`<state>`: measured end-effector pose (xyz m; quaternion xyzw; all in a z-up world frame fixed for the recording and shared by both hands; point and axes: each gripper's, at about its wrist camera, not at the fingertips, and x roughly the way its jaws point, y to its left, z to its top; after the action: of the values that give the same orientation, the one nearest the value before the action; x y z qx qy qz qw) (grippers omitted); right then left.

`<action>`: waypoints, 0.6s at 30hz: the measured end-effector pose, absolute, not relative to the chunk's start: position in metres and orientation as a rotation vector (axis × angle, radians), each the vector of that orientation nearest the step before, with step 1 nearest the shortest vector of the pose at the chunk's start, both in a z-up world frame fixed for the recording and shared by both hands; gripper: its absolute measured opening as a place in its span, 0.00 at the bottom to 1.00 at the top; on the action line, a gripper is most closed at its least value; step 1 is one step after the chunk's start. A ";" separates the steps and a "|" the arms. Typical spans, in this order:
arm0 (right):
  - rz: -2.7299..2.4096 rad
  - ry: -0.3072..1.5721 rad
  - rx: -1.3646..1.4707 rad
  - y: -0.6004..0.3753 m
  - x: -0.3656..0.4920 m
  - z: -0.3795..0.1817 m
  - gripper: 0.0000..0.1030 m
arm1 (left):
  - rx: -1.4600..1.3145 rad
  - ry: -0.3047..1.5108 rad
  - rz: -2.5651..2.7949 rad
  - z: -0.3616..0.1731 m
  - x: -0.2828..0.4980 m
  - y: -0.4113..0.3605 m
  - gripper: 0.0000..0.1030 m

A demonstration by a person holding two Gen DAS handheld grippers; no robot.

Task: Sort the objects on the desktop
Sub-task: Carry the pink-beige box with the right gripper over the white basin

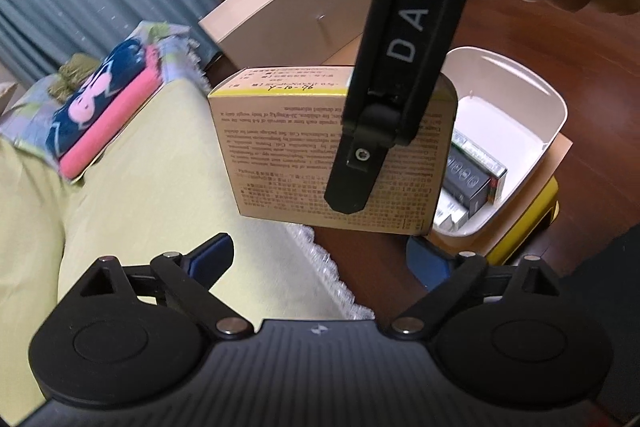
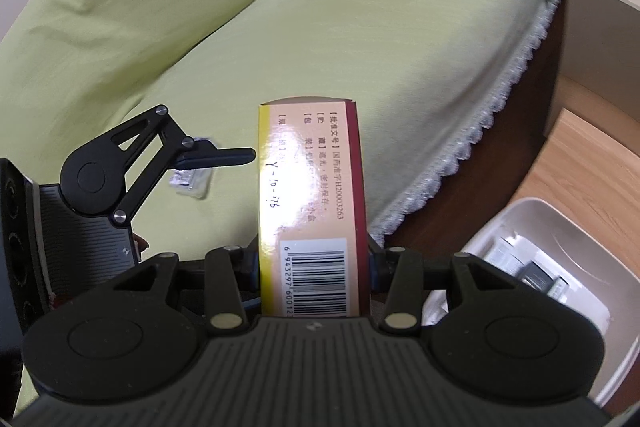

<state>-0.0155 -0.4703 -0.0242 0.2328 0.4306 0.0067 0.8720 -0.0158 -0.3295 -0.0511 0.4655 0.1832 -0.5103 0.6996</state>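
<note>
Holding the box (image 2: 308,211) clenched by its barcode end, the right claw (image 2: 314,267) carries it aloft, long axis pointing forward from the jaws. The bin (image 2: 560,227) lies low to its right. Left claw (image 1: 320,259) hangs released, nearby.
</note>
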 end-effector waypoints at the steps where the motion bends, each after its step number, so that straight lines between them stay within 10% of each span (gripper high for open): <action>1: 0.002 0.899 0.495 -0.474 -0.019 -0.026 0.39 | 1.044 0.401 -1.146 -0.052 -0.017 -0.334 0.92; 18: -0.128 0.909 0.594 -0.516 -0.066 -0.052 0.39 | 1.069 0.389 -1.311 -0.082 -0.037 -0.386 0.92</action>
<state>-0.0665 -0.5158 -0.0515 0.2825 0.4322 -0.0608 0.8542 -0.0372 -0.3864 -0.0816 0.4700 0.1710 -0.5764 0.6462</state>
